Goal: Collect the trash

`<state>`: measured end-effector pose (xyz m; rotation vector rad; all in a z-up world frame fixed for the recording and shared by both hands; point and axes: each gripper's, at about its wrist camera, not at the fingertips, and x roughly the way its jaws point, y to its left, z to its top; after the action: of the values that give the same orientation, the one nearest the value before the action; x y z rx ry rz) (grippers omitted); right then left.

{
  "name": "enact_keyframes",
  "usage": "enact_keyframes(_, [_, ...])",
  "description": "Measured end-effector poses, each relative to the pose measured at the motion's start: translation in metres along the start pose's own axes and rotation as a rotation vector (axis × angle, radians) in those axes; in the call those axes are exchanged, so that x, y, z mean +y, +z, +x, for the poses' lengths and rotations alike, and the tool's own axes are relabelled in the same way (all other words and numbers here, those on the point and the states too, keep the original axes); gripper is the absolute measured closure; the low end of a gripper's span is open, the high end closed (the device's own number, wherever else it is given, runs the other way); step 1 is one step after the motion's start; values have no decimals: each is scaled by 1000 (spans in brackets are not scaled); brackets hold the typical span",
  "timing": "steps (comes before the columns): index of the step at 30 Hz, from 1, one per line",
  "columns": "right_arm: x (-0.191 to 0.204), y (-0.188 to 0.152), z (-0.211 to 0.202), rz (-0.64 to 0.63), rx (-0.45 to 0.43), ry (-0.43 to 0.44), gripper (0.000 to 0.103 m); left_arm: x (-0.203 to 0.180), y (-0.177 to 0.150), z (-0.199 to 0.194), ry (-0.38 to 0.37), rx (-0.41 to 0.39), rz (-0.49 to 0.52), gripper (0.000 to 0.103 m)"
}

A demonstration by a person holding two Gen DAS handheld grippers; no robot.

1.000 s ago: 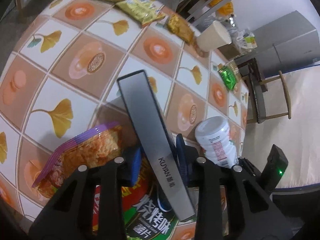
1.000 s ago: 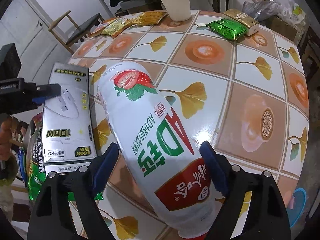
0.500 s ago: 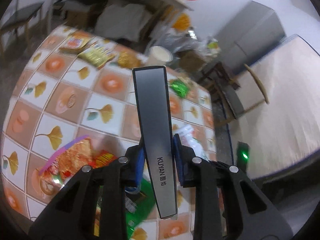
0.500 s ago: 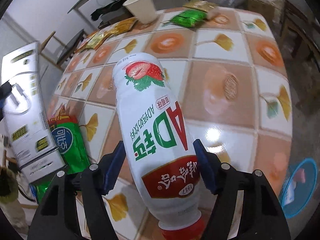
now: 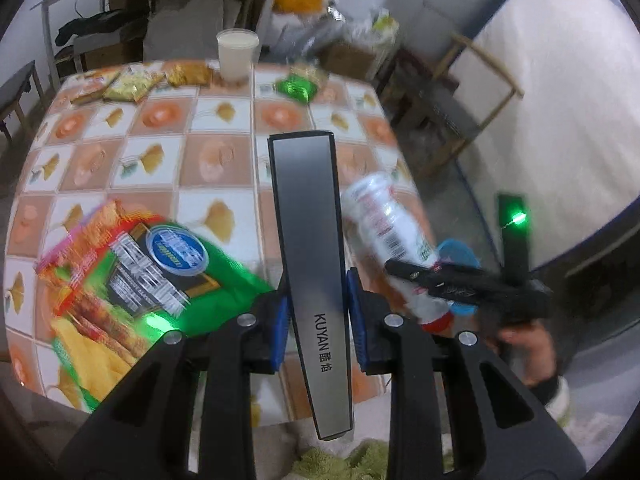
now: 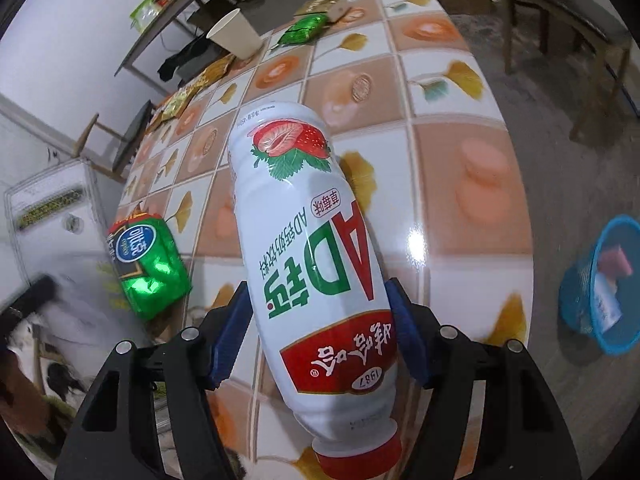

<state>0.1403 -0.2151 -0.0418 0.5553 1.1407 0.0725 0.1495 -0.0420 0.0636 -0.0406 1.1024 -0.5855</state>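
Observation:
My left gripper (image 5: 318,320) is shut on a flat grey KUYAN box (image 5: 310,240), held edge-on above the near edge of the tiled table (image 5: 208,160). My right gripper (image 6: 320,340) is shut on a white strawberry-milk bottle (image 6: 312,264) with a red cap, held above the table's right side; the bottle also shows in the left wrist view (image 5: 386,228). A green snack bag (image 5: 160,264) lies on other wrappers at the table's near left, also in the right wrist view (image 6: 148,264). A blue basket (image 6: 600,284) stands on the floor to the right of the table.
A paper cup (image 5: 237,54), a small green packet (image 5: 298,86) and several yellow snack packets (image 5: 136,80) lie at the table's far edge. Wooden chairs (image 5: 460,92) stand to the right of the table. The blue basket holds some trash.
Both grippers have lifted and pulled back from the table with their loads. The table now looks farther away, and the blue basket on the floor has come into the right wrist view.

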Motion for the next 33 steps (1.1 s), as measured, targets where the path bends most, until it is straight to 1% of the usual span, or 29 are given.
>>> enact_keyframes(1, [-1,-5,-2,12,-5,4,38,-3,-4,12,0,29,2,78])
enact_keyframes(3, [-4,-14,-6,41,-19,13,38,-6,-8,30,1,57,-3,79])
enact_keyframes(4, [-5,-17,-8,51,-23,15,38,-9,-10,42,17,78,2,79])
enact_keyframes(6, [-7,-20,-10,66,-32,16,38,-13,-12,58,42,90,15,79])
enact_keyframes(8, [-8,-22,-11,76,-38,19,38,-16,-14,69,33,93,13,79])
enact_keyframes(10, [-9,-23,-11,83,-41,23,38,-21,-15,71,42,68,21,79])
enact_keyframes(13, [-10,-24,-12,85,-41,25,38,-23,-16,71,53,62,21,78])
enact_keyframes(15, [-10,-24,-12,85,-40,27,38,-27,-19,72,62,82,14,76])
enact_keyframes(17, [-10,-24,-11,86,-38,29,38,-23,-23,74,57,101,-10,67])
enact_keyframes(18, [-10,-24,-10,87,-32,32,38,-21,-26,74,66,111,-19,66])
enact_keyframes(21, [-8,-22,-8,73,-33,23,38,-17,-33,76,60,125,-34,66])
enact_keyframes(23, [-7,-20,-6,67,-30,20,38,-17,-37,78,58,133,-35,68])
enact_keyframes(24, [-7,-19,-6,64,-27,19,38,-16,-39,78,58,130,-35,71])
enact_keyframes(25, [-7,-18,-6,64,-26,18,38,-16,-39,78,53,128,-35,77])
enact_keyframes(26, [-8,-17,-6,64,-26,17,38,-16,-39,77,52,127,-34,79])
enact_keyframes(31, [-9,-15,-6,69,-23,17,38,-17,-39,71,54,102,-28,80])
enact_keyframes(33, [-9,-15,-7,69,-25,20,42,-19,-39,67,64,86,-17,80])
